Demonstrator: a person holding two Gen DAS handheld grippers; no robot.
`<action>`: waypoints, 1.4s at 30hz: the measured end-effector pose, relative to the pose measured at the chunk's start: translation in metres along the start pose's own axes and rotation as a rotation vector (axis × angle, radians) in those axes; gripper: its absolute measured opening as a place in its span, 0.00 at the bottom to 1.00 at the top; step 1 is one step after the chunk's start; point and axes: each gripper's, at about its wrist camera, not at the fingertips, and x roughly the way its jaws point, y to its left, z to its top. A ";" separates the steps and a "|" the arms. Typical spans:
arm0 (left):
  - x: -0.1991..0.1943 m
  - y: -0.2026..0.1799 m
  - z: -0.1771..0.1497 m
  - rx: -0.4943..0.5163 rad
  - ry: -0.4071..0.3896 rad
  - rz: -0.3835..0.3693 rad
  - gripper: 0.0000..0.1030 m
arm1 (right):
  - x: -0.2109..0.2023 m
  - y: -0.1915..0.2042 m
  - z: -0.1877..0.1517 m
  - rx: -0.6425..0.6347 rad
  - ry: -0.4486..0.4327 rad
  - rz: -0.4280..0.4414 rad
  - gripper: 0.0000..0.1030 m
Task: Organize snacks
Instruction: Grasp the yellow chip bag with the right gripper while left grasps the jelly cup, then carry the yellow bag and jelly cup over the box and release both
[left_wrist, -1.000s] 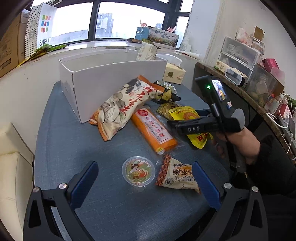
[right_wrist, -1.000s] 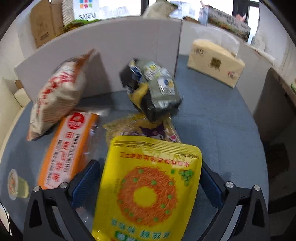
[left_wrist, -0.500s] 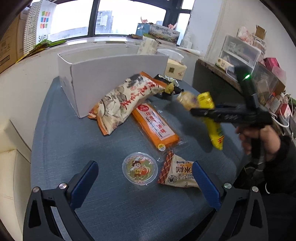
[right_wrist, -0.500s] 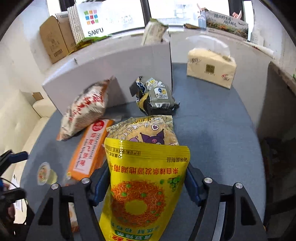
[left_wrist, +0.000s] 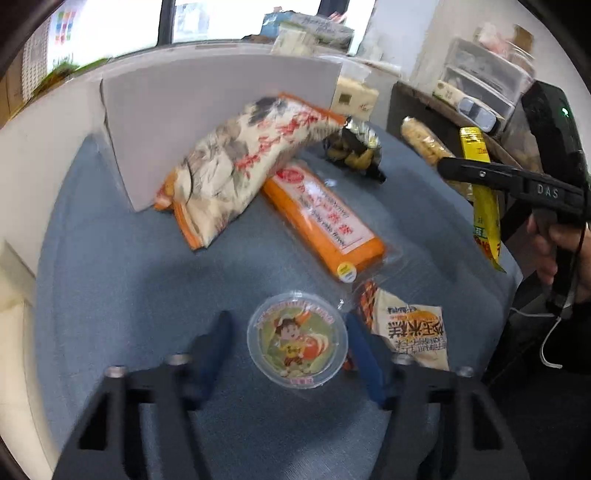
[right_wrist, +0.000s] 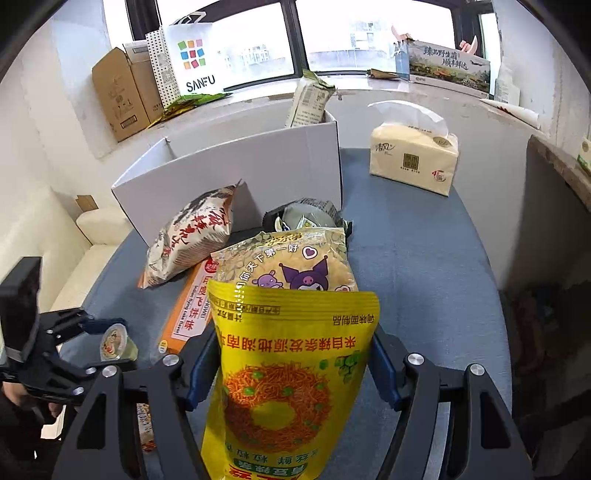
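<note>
My left wrist camera looks steeply down, close over the bench (left_wrist: 110, 295); my right looks from higher; both share the white box (left_wrist: 207, 110).

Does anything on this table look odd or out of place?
Yes: the big white-and-orange snack bag stands tilted, propped against the outside wall of the white box, with its lower end resting across the flat orange packet.

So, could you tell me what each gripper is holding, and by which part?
Right gripper: yellow snack bag, by its side edges. Left gripper, closing around jelly cup, holds nothing yet.

left tool (left_wrist: 291, 350) lowered, closing around jelly cup (left_wrist: 297, 339).
</note>
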 end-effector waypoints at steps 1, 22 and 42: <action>-0.001 0.001 0.000 -0.012 -0.008 0.002 0.49 | -0.001 0.000 0.000 -0.005 0.000 -0.004 0.72; -0.099 0.033 0.105 -0.037 -0.331 -0.002 0.48 | -0.019 0.066 0.104 -0.144 -0.108 0.084 0.72; -0.074 0.111 0.221 -0.115 -0.366 0.151 0.49 | 0.066 0.088 0.274 -0.097 -0.046 0.117 0.72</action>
